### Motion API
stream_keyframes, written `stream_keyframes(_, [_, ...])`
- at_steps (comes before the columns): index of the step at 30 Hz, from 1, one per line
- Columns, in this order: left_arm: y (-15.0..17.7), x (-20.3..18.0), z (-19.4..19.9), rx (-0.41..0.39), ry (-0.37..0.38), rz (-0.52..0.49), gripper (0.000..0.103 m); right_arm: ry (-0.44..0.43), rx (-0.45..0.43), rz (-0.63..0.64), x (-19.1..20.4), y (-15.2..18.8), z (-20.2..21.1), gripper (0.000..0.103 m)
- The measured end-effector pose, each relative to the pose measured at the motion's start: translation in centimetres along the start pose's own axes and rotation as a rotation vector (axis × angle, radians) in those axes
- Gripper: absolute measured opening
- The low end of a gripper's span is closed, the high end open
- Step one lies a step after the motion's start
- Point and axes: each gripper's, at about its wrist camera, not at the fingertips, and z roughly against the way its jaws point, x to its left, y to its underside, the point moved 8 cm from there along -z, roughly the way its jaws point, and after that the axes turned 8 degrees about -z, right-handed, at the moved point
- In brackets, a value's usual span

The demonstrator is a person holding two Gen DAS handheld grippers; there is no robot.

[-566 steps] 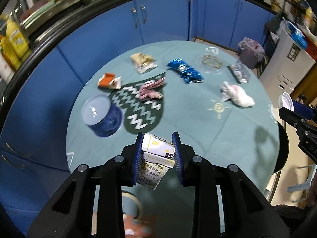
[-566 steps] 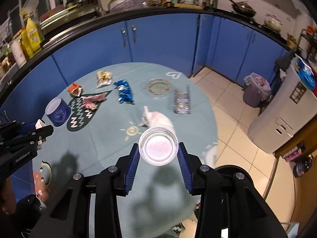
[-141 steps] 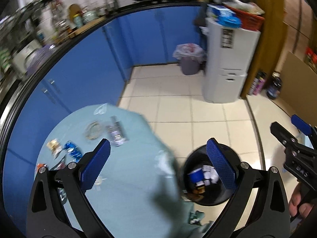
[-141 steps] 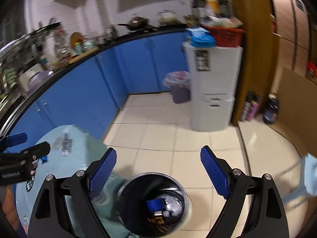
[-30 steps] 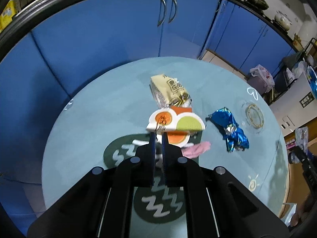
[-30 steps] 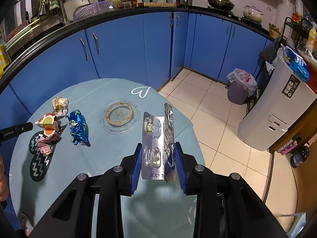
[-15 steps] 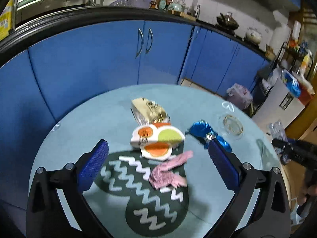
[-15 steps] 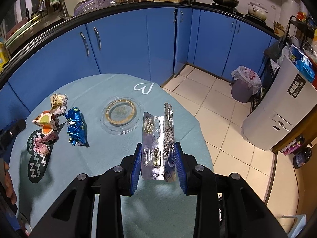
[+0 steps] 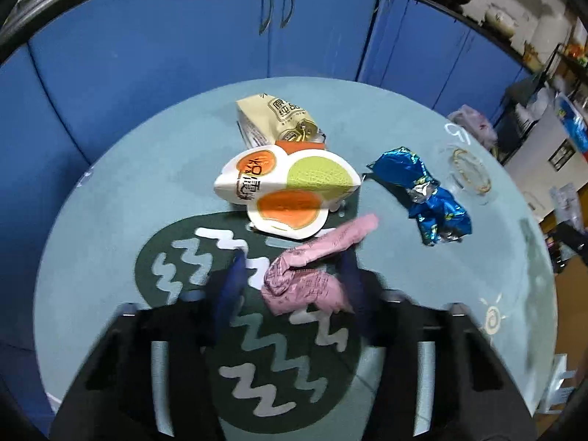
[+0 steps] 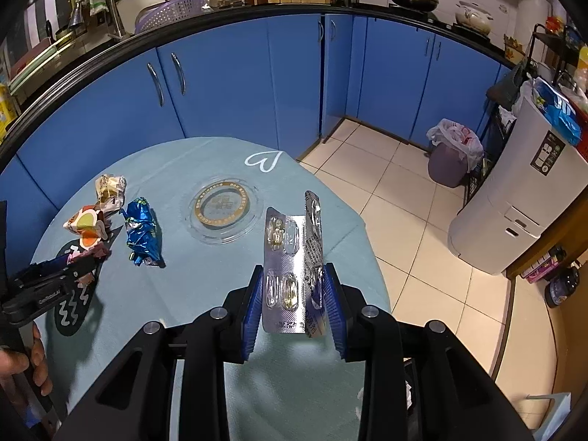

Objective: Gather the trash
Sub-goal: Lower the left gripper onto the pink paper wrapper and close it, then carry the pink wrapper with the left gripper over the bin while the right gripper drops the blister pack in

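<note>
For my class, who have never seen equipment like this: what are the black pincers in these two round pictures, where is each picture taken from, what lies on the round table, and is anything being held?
No robot here: a person holds a two-finger gripper in each hand, each with a wide-angle camera looking along its fingers.

In the left camera's picture, the left gripper is closing around a pink wrapper on the table, its pads not yet pressing. Beyond lie a white-orange-green packet, a beige packet and a blue foil wrapper.

In the right camera's picture, the right gripper is shut on silver pill blister packs, held upright. A clear glass dish stays on the table.
</note>
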Motion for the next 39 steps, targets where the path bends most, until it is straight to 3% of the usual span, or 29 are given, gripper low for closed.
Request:
stream_keyframes(3, [0.0, 0.1, 0.3, 0.015, 0.016, 0.017, 0.03, -0.005, -0.008, 0.004, 0.2, -0.1, 0.4, 0.031])
stream_keyframes(7, [0.1, -0.2, 1.4, 0.001, 0.015, 0.008, 0.028, -0.009, -0.02, 0.015, 0.5, -0.2, 1.2, 0.031])
stream_keyframes(23, [-2.1, -5.6, 9.0, -0.135, 0.067, -0.076, 0.028, -0.011, -0.123, -0.005, -1.4, -0.2, 7.7, 0.031])
stream_keyframes(39, [-1.7, -12.2, 14.1, -0.204, 0.12, -0.182, 0.028, 0.01, -0.223, -0.063, -6.1, 1.4, 14.4, 0.031])
